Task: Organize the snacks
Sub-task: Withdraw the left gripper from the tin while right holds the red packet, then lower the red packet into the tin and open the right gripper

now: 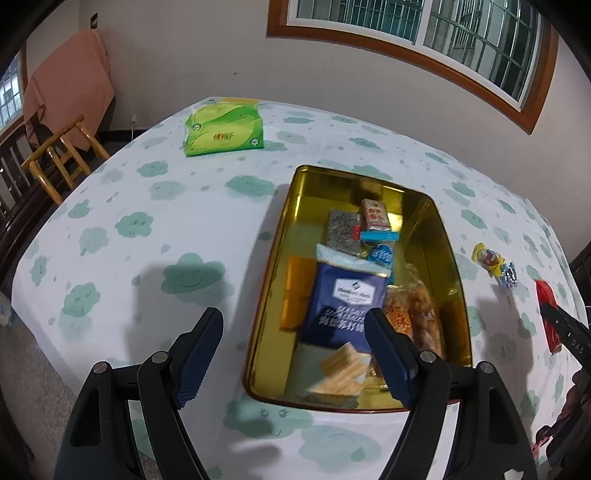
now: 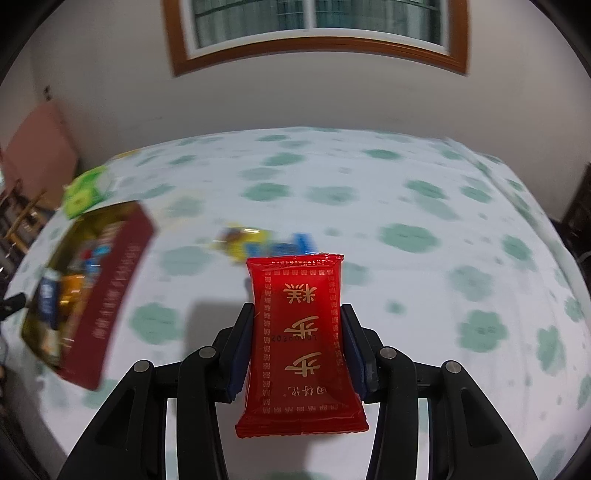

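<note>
Several snacks already lie in the tin (image 1: 454, 254); two (image 1: 495, 264) remain on the worktop (image 1: 147, 206). Right hand-held gripper (image 2: 297, 332) grips a red packet (image 2: 299, 343); left hand-held gripper (image 1: 295, 328) gapes empty.

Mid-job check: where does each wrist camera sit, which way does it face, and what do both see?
Left wrist: on the left gripper, angled down at the gold tin; its empty open fingers show.
Right wrist: on the right gripper, facing across the table; its fingers clamp a red snack packet.
Shared: tin, packet, green tissue pack, window.
</note>
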Motion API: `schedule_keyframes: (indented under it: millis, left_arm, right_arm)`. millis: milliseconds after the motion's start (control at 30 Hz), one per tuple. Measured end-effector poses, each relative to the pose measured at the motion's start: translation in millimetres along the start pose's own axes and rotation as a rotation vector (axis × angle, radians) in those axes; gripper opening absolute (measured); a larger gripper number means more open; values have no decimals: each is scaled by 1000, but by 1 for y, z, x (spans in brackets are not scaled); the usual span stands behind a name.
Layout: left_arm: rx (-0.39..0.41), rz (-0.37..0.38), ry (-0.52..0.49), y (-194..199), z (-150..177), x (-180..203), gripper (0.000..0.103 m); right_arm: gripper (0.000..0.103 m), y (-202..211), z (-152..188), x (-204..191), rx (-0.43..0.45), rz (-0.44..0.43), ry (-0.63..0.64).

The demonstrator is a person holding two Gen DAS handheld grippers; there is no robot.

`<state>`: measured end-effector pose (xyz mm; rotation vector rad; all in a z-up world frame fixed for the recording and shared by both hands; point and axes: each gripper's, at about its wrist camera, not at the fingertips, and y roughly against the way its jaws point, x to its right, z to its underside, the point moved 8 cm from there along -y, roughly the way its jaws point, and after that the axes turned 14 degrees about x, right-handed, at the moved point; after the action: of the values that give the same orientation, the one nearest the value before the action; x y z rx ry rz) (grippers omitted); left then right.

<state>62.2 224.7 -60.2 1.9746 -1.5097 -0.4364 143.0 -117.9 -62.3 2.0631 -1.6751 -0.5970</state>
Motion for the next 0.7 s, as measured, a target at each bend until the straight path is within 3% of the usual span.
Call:
schedule_keyframes:
  millis: [300, 700]
  left_arm:
    - [-9, -56, 24, 4, 6, -31, 76]
    - [-25, -99, 23, 9, 9, -59, 76]
  right_arm:
    - [46, -3, -10, -115, -10, -143, 63]
    - [46, -25, -4, -205, -59, -170, 144]
